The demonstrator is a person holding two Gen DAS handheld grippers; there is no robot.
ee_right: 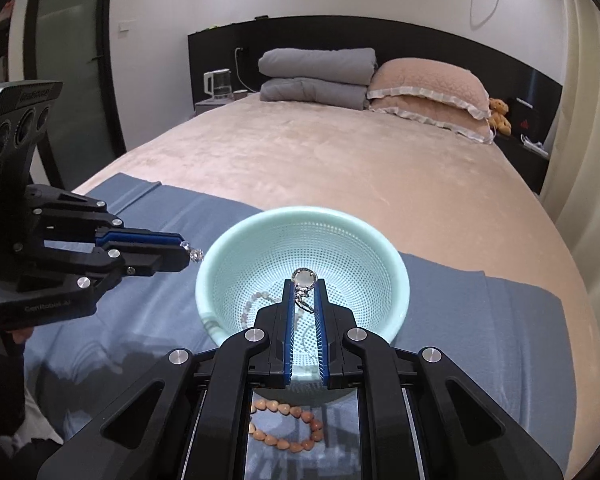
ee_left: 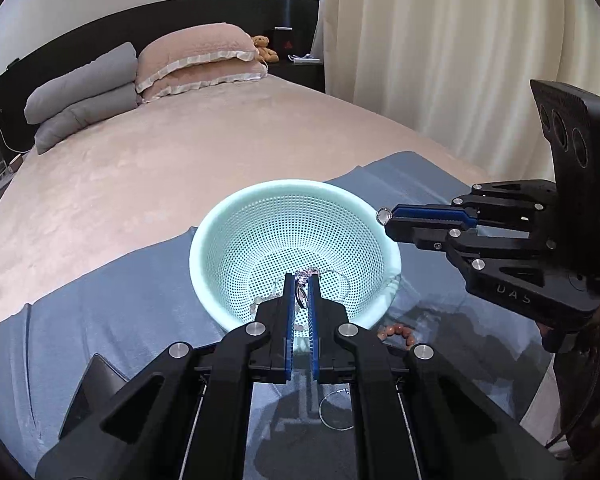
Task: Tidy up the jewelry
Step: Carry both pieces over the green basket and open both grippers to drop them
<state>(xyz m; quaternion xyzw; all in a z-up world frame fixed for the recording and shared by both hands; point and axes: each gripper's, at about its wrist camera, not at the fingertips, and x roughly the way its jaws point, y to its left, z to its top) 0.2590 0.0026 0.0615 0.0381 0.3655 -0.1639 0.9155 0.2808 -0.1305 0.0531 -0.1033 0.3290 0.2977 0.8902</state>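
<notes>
A mint green perforated basket stands on a blue cloth on the bed. My left gripper is shut on a small sparkling crystal piece; it hangs at the basket's left rim. My right gripper is shut on a round silver pendant with a clasp, held over the basket's right side. A pale bead bracelet lies inside the basket.
An orange bead bracelet and a thin silver ring lie on a glossy patch in front of the basket. Behind spreads the pink bedspread, with pillows and a folded grey quilt at the headboard. Curtains hang on the right.
</notes>
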